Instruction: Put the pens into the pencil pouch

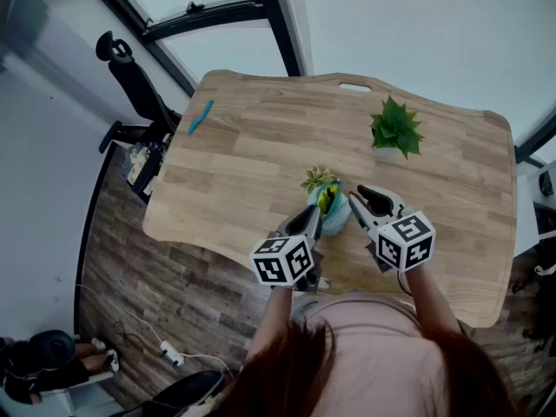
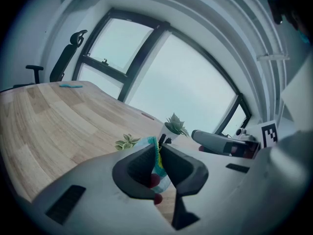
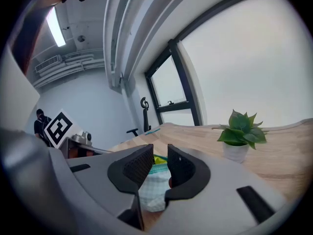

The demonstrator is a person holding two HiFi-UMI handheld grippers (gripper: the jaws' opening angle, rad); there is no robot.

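Observation:
The pencil pouch [image 1: 335, 212], teal and white with something yellow-green in its mouth, stands near the table's front edge. My left gripper [image 1: 314, 217] is shut on its left rim; in the left gripper view the striped fabric [image 2: 158, 166] is pinched between the pads. My right gripper [image 1: 370, 201] hovers at the pouch's right side, jaws apart. In the right gripper view the pouch [image 3: 152, 182] shows through the gap and no pad presses on it. A teal pen [image 1: 201, 116] lies alone at the table's far left corner.
A potted green plant [image 1: 397, 129] stands at the back right of the wooden table [image 1: 261, 155], and a small leafy plant [image 1: 318, 180] sits just behind the pouch. A black office chair [image 1: 130, 76] stands beyond the left corner. Windows run along the far side.

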